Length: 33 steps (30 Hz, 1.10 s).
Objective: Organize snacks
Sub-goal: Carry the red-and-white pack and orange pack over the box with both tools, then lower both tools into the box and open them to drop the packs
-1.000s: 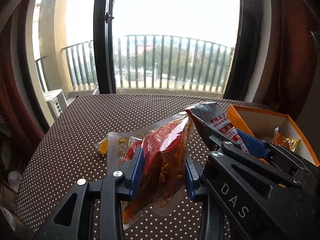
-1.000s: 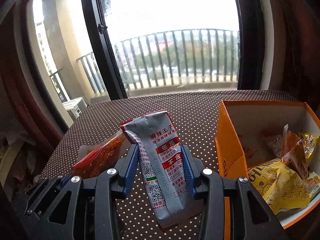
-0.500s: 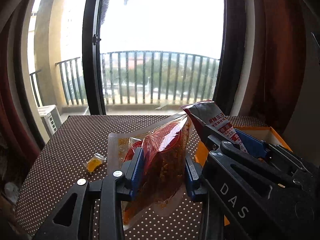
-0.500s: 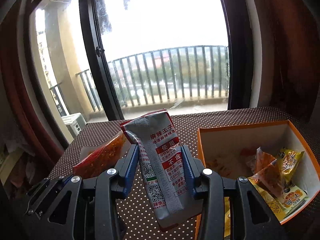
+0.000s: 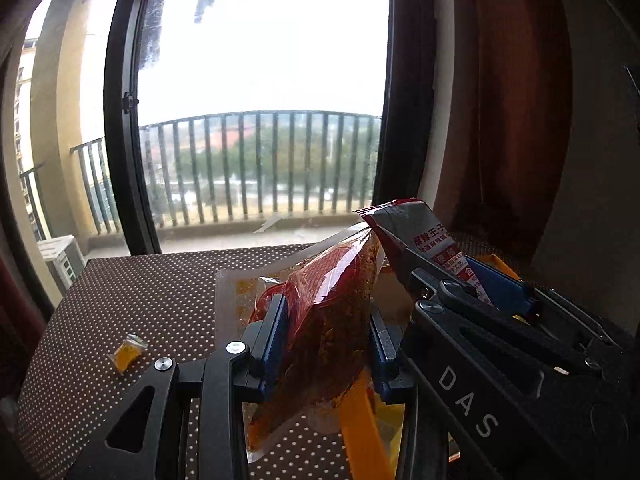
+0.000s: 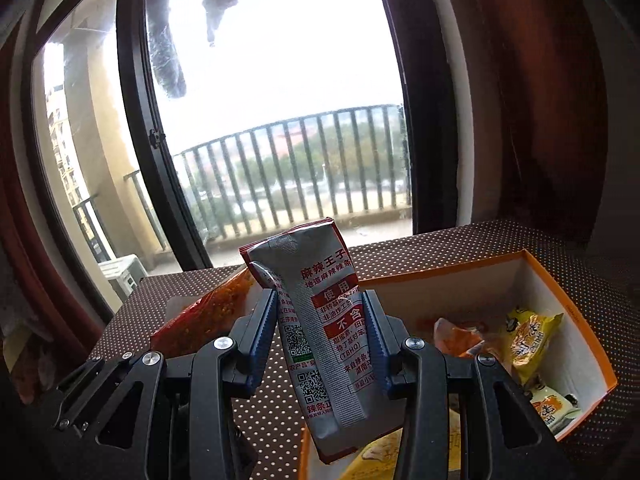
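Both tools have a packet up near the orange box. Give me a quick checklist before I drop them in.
1. Left tool clamped on the red spicy snack bag: ok.
2. Right tool clamped on the grey packet: ok.
3. Grey packet over the orange box opening: ok, its lower end hangs inside the near rim.
4. Red bag over the box: cannot tell; only a strip of orange wall shows under it.
5. Room in the box: ok, bare floor beside the yellow snack packs.
6. Table cleared: not ok, a small orange candy remains.
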Available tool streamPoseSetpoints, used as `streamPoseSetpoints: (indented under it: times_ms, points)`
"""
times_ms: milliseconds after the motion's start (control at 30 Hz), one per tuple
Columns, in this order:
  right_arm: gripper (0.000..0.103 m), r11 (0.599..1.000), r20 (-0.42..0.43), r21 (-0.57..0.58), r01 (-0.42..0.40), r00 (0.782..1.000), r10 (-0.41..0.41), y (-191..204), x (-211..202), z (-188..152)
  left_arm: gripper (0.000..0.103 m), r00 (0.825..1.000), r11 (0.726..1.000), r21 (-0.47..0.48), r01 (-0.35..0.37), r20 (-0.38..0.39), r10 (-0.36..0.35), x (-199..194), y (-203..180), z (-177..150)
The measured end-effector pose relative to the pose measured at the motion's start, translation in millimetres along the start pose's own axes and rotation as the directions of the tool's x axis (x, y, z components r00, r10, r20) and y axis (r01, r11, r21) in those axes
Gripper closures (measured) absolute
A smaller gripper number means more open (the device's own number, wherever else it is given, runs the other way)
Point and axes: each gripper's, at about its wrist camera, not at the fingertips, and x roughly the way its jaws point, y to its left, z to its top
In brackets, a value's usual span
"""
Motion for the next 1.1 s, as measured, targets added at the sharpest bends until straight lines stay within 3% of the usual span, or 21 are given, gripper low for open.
streamPoseSetpoints:
  times_ms: [500,767,1033,1100]
  points:
    - [0.057,0.990,0.022,0.071,0.123,0.992,-0.124,-73.3,-2.7,10.0,0.066,0.989,0.988,0.057,0.141,-0.053,-0.139,50.6,-39.6,12.6]
    - [0.057,0.977,-0.041,0.118,0.178,0.984,-0.174,-98.9,8.4,-1.5,0.066,0.960,0.973,0.048,0.226,-0.182,-0.214,87.1,-52.2,1.5]
    - [0.057,0.964,-0.103,0.162,0.210,0.975,-0.196,-120.4,23.0,-12.1,0.066,0.928,0.968,0.011,0.250,-0.289,-0.236,119.8,-62.5,0.7]
    - [0.057,0.962,-0.122,0.167,0.218,0.972,-0.199,-124.3,28.1,-14.7,0.064,0.929,0.973,0.022,0.232,-0.303,-0.214,125.2,-61.8,4.0]
